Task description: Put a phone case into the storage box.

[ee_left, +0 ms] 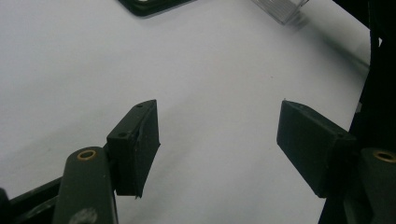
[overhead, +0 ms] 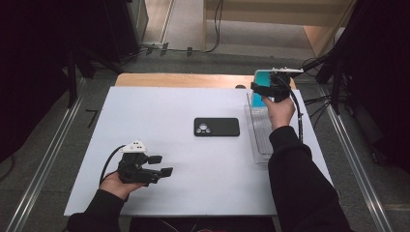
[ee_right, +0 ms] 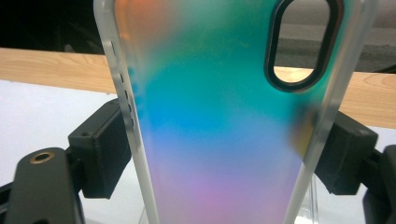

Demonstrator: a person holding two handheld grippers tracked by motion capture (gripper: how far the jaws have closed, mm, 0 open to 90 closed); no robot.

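Observation:
A black phone [overhead: 216, 127] lies flat, camera side up, in the middle of the white table top [overhead: 159, 111]. My right gripper [overhead: 265, 90] is raised over the far right of the table, shut on an iridescent teal-to-pink phone case [ee_right: 224, 116] with frosted edges and a dark-rimmed camera cut-out; the case [overhead: 263, 82] stands upright between the jaws. My left gripper [overhead: 162, 165] hovers low over the near left of the table, open, with nothing between its jaws. In the left gripper view the left gripper [ee_left: 217, 126] points over bare white surface, with the phone's corner [ee_left: 149, 5] at the top edge.
A clear plastic tray [overhead: 261, 133] lies along the table's right side, under the right hand. A wooden table edge [overhead: 183, 79] shows behind the white top. Cables and metal rails run on the floor at both sides.

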